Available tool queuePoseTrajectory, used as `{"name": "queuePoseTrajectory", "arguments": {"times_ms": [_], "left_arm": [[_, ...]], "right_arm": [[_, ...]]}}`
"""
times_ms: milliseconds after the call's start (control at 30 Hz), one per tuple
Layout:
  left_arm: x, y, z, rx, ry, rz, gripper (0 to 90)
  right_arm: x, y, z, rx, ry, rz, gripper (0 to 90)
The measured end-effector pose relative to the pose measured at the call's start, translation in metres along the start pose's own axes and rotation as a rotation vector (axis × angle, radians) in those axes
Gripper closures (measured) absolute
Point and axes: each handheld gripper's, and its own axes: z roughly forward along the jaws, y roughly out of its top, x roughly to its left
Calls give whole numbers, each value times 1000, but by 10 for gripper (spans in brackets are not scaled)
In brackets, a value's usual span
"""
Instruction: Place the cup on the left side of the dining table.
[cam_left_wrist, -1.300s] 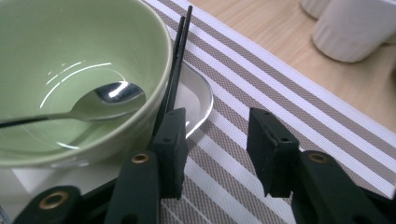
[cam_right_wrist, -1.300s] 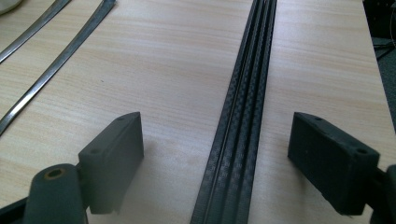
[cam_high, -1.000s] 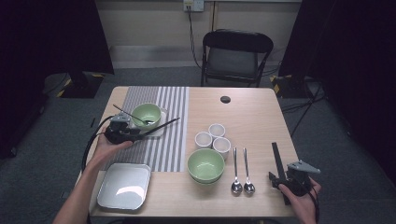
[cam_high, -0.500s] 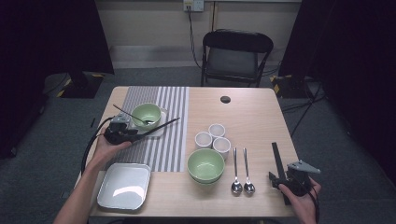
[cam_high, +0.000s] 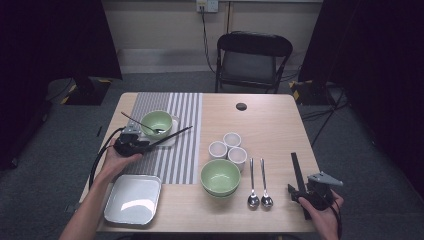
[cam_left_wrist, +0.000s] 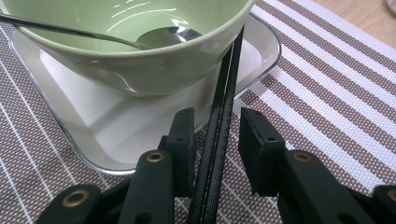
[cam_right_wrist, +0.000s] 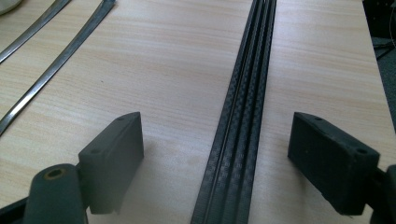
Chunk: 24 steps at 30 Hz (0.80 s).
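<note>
Bowl, pale green ceramic (cam_left_wrist: 140, 60), with steel spoon (cam_left_wrist: 168, 35) crowds your left gripper (cam_left_wrist: 217, 140); black chopsticks (cam_left_wrist: 219, 130) between narrowing jaws, untouched. Right gripper (cam_right_wrist: 215, 154) wide.

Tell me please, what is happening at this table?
A person is setting a table with a hand-held gripper in each hand. The left hand-held gripper has just been closing its jaws around a pair of black chopsticks beside the green bowl, but one pad has not yet reached them. The right hand-held gripper rests open on the table, with a second pair of chopsticks lying between its jaws.
</note>
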Motion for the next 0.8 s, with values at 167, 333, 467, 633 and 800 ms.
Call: {"name": "queuePoseTrajectory", "arguments": {"times_ms": [167, 333, 467, 633, 800], "left_arm": [[-1, 0, 2, 12, 14, 14, 731], [-2, 1, 2, 9, 5, 11, 758], [-1, 1, 1, 14, -3, 22, 765], [0, 2, -1, 5, 4, 16, 762], [3, 3, -2, -1, 13, 14, 757]], "right_arm": [[0, 0, 0, 0, 0, 0, 175], [0, 0, 0, 0, 0, 0, 175], [0, 0, 0, 0, 0, 0, 175], [0, 0, 0, 0, 0, 0, 175], [0, 0, 0, 0, 0, 0, 175]]}}
